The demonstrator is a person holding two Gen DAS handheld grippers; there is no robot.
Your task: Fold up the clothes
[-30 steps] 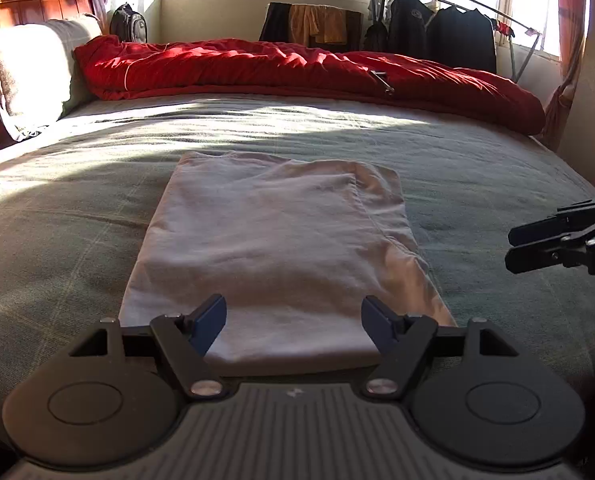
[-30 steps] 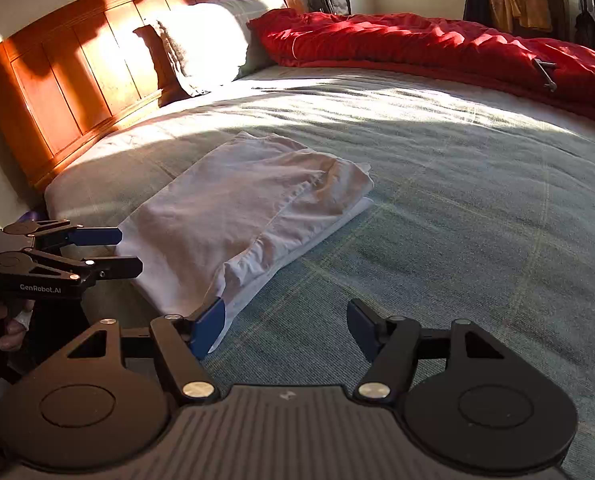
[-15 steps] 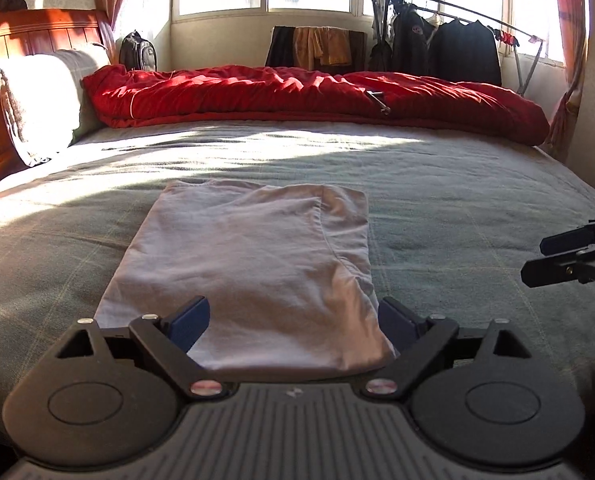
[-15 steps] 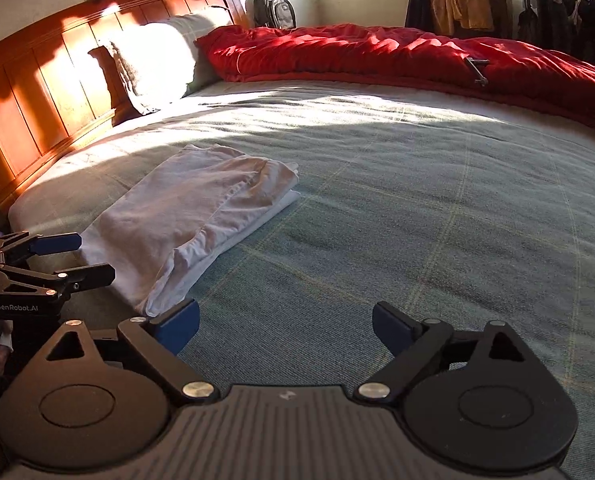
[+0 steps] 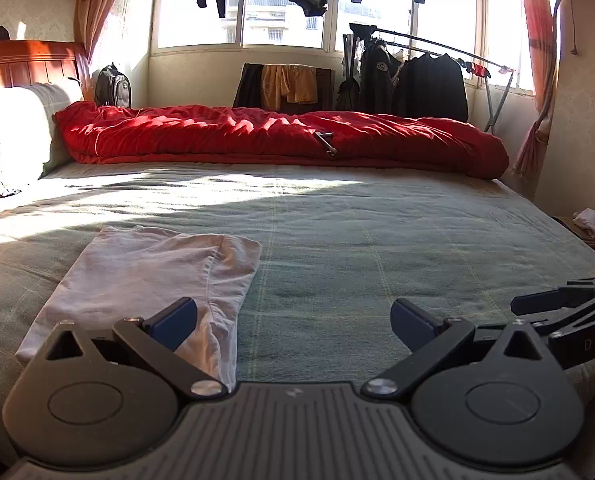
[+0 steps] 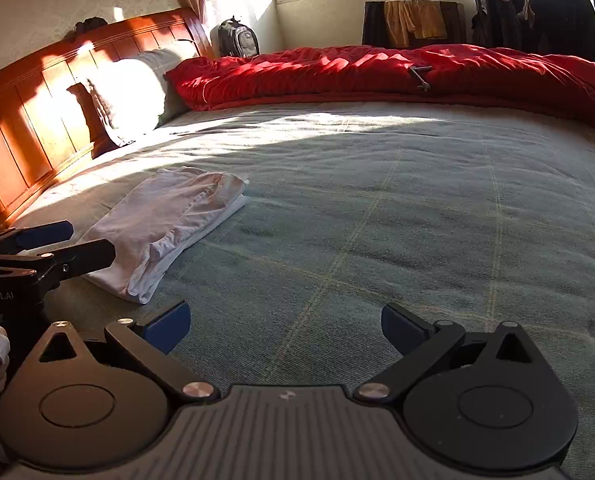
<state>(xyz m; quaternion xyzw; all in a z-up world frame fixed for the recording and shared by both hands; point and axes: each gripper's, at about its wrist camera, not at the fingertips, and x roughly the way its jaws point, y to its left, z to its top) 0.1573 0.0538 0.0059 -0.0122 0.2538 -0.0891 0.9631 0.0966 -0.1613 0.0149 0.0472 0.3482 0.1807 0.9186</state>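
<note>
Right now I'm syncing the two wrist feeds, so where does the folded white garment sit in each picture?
Left wrist view: folded white garment lies lower left on the bed, just beyond the left gripper.
Right wrist view: the garment lies left of centre, ahead and left of the right gripper.
Shared landmark: the red quilt across the bed's far side.

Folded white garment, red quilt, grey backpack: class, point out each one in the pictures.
Folded white garment (image 6: 169, 224): right wrist view, middle of its top layer.
Red quilt (image 5: 273, 138): left wrist view, centre of its sunlit top.
Grey backpack (image 6: 237, 40): right wrist view, its front panel.
</note>
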